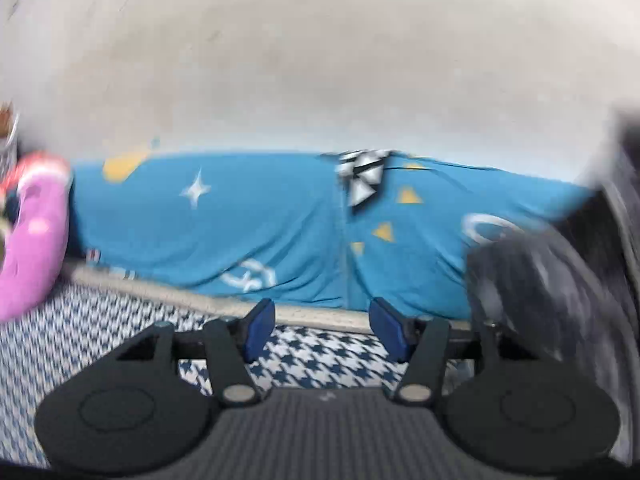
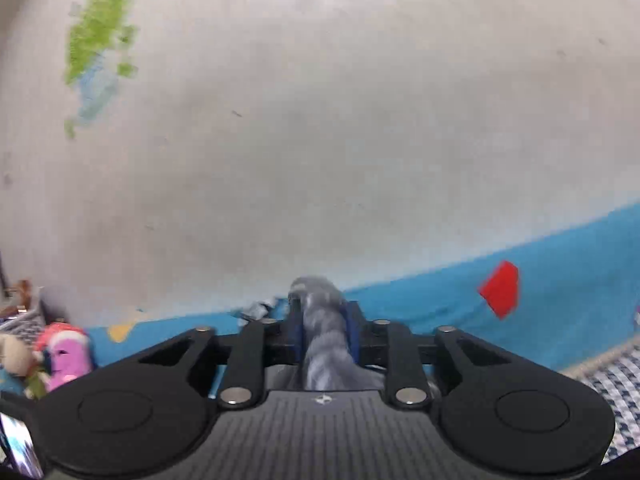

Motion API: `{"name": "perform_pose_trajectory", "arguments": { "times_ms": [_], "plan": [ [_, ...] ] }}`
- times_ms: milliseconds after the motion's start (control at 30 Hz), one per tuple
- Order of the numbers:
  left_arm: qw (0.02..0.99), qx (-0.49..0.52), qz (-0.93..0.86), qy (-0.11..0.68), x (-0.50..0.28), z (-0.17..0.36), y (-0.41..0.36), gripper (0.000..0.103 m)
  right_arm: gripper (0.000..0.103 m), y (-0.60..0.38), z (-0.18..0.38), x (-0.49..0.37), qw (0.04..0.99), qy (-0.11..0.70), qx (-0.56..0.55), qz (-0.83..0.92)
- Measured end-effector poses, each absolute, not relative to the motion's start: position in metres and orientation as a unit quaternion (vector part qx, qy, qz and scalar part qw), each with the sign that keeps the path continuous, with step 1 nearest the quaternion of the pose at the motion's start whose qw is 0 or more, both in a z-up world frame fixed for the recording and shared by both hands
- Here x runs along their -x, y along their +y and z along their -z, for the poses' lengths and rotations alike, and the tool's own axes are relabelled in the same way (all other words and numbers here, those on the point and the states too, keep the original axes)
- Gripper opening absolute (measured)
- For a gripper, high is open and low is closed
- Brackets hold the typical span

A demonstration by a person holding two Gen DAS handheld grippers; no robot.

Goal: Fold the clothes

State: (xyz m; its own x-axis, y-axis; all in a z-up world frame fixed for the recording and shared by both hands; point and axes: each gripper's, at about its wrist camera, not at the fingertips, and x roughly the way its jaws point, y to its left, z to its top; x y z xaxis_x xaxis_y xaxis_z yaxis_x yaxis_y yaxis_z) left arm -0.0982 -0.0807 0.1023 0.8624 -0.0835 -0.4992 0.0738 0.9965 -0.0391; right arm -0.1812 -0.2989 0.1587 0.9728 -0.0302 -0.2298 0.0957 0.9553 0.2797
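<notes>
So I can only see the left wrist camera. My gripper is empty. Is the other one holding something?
Observer: Yes, the right gripper is shut on a bunched grey mottled cloth.
Operator: What colour is on the wall?
Observer: A green and pale blue paint smear, high on the left of the right wrist view.
Operator: Anything red on the blanket?
Observer: Yes, the blue patterned sheet shows a red shape.

Home bedroom, blue patterned bedsheet (image 1: 240, 216), houndstooth blanket (image 1: 320, 364), plush toys (image 2: 64, 356), plain wall (image 2: 320, 120)
</notes>
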Motion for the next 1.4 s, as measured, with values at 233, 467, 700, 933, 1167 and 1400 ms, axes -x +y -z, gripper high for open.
{"name": "perform_pose_trajectory", "arguments": {
  "times_ms": [233, 467, 700, 933, 1167, 1400],
  "plan": [
    [0.959, 0.021, 0.059, 0.276, 0.097, -0.098, -0.071, 0.068, 0.044, -0.318, -0.141, 0.182, 0.977, 0.15, -0.141, 0.049],
    [0.945, 0.019, 0.103, 0.311, 0.126, -0.095, -0.071, 0.075, 0.044, -0.336, -0.132, 0.218, 0.972, 0.204, -0.107, 0.048],
    [0.93, 0.01, 0.138, 0.341, 0.161, -0.1, -0.058, 0.079, 0.047, -0.365, -0.106, 0.26, 0.947, 0.273, -0.159, 0.062],
    [0.92, 0.0, 0.155, 0.359, 0.206, -0.089, -0.035, 0.084, 0.049, -0.374, -0.066, 0.276, 0.911, 0.362, -0.178, 0.086],
    [0.916, -0.002, 0.175, 0.361, 0.219, -0.083, -0.035, 0.086, 0.049, -0.366, -0.047, 0.278, 0.895, 0.393, -0.207, 0.053],
    [0.923, -0.017, 0.157, 0.352, 0.216, -0.077, -0.039, 0.087, 0.016, -0.354, -0.04, 0.27, 0.889, 0.418, -0.169, 0.077]
  ]
}}
